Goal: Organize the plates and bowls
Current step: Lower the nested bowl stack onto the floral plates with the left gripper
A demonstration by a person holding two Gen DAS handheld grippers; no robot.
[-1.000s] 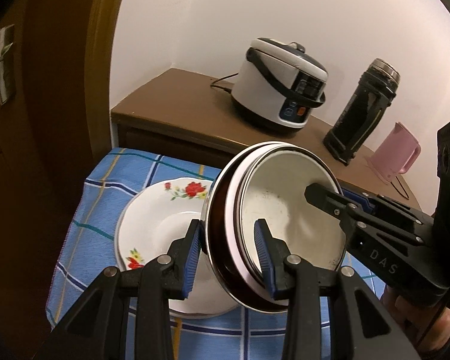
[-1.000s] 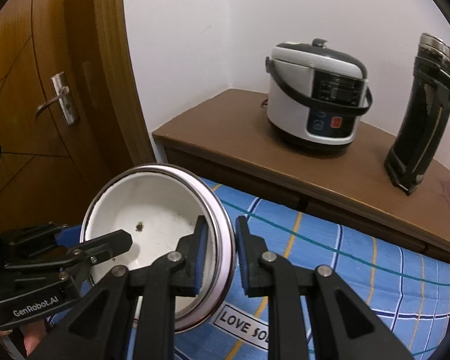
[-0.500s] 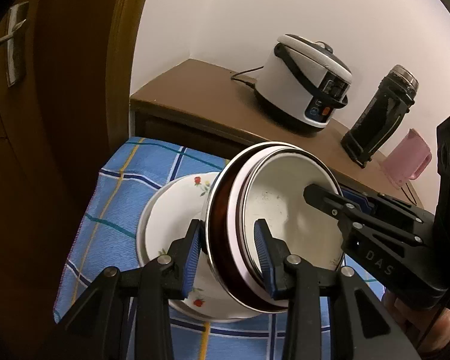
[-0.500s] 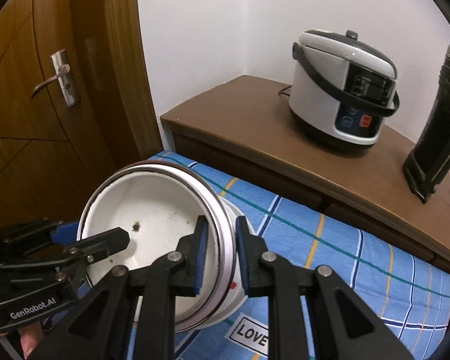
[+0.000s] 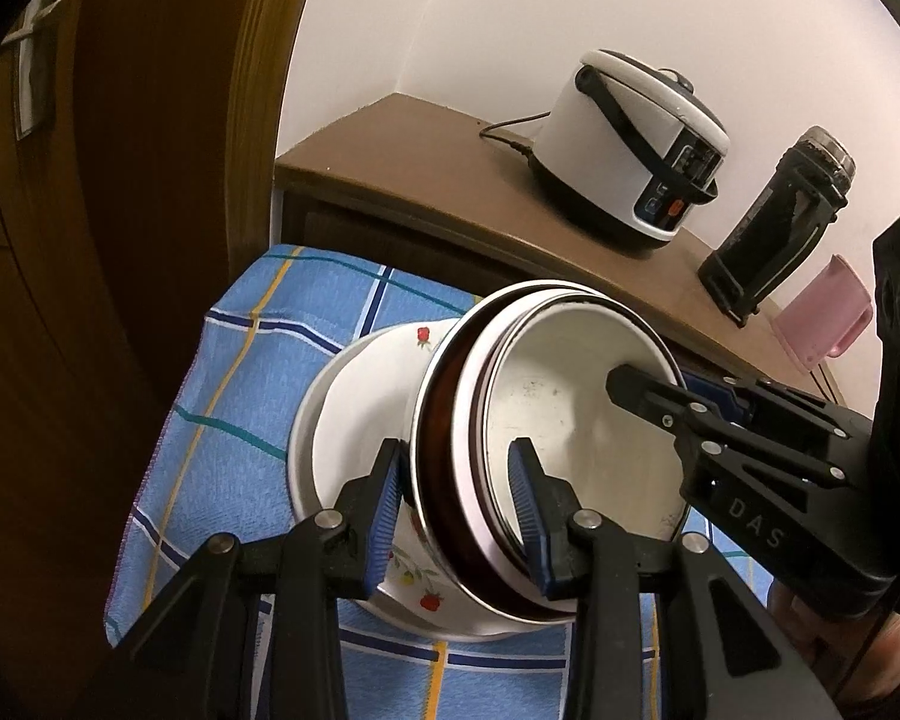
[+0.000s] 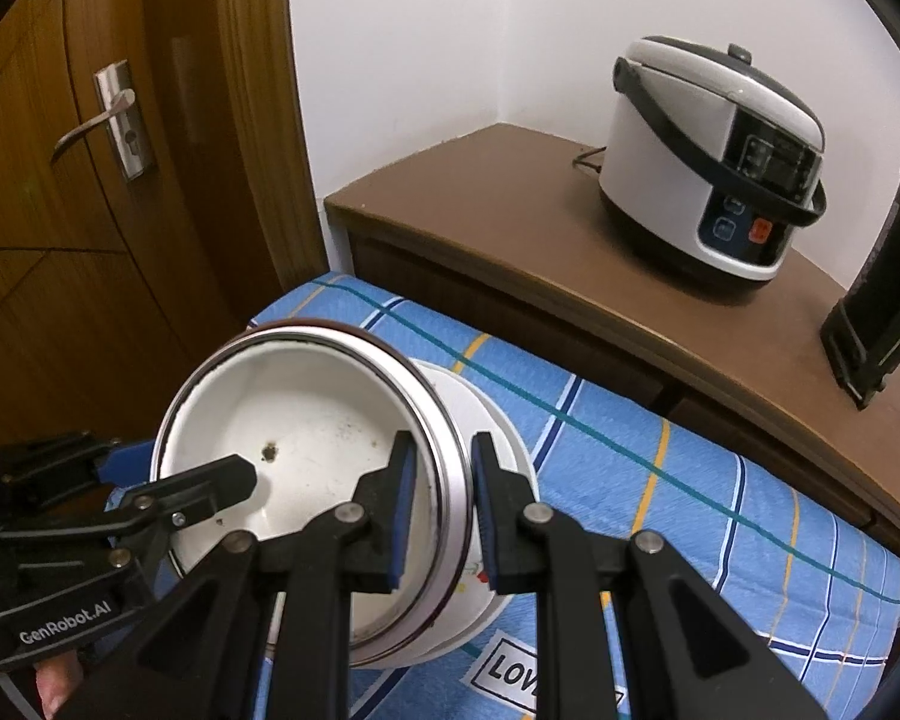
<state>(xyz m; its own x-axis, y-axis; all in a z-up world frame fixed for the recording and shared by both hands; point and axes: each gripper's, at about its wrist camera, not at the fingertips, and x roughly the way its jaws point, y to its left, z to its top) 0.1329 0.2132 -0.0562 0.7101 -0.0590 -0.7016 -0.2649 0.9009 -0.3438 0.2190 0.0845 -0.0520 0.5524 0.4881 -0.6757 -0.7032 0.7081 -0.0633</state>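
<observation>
Both grippers clamp opposite rims of a nested stack of enamel bowls [image 5: 570, 420], tilted just above a floral bowl [image 5: 354, 396] on the blue checked cloth [image 5: 240, 372]. Left gripper [image 5: 456, 510] fingers span the stack's edge; right gripper [image 6: 438, 510] fingers pinch the thin rim. The bowls look rigid, smooth, slippery and prone to chipping, so the rim seems the best hold.

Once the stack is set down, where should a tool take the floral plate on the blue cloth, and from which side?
Grip the floral plate by its rim, likely from the door side, as seen from the left wrist. Its raised edge there is bare and clear of the cloth, so one finger can slip under it. The stacked bowls, held by the left tool and right tool, cover the other side.
</observation>
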